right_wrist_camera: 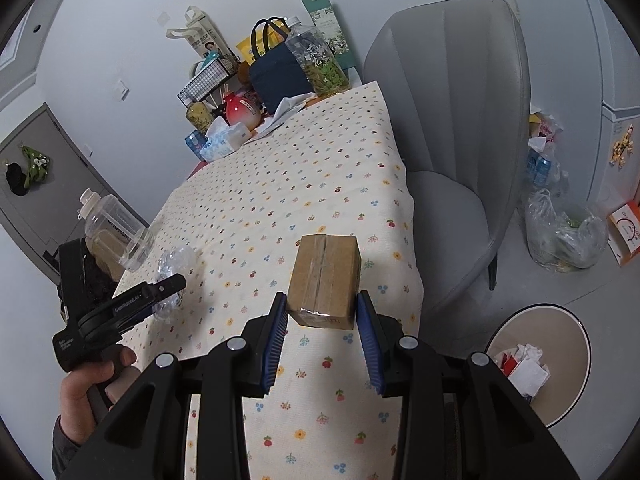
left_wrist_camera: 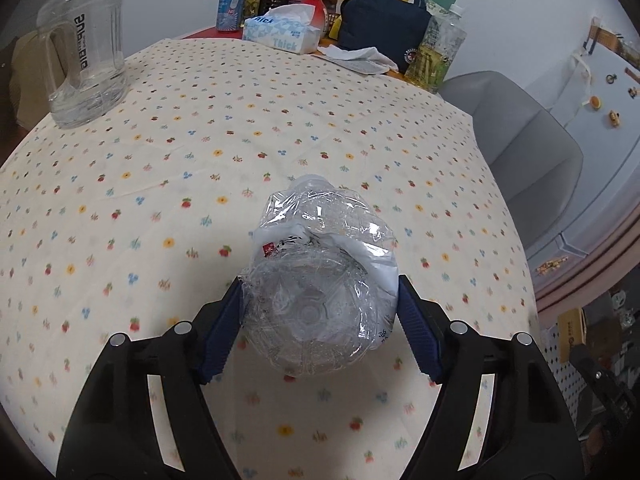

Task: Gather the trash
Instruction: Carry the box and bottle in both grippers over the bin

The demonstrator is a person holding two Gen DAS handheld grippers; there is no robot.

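A crushed clear plastic bottle (left_wrist_camera: 320, 280) with a white label lies on the flowered tablecloth (left_wrist_camera: 200, 140), base toward the camera. My left gripper (left_wrist_camera: 320, 282) has its blue pads (left_wrist_camera: 224, 328) against both sides of the bottle. In the right wrist view the same bottle (right_wrist_camera: 176, 258) and left gripper (right_wrist_camera: 170, 286) sit at the table's left edge, held by a person's hand (right_wrist_camera: 86, 384). My right gripper (right_wrist_camera: 322, 302) is shut on a taped brown cardboard box (right_wrist_camera: 326, 276), held over the table's near end.
A round bin (right_wrist_camera: 560, 332) holding paper scraps stands on the floor at the lower right. A grey chair (right_wrist_camera: 452, 120) flanks the table. A clear jug (left_wrist_camera: 84, 48), tissue box (left_wrist_camera: 280, 32), navy bag (left_wrist_camera: 380, 20) and bottles crowd the far end. A filled plastic bag (right_wrist_camera: 560, 236) sits on the floor.
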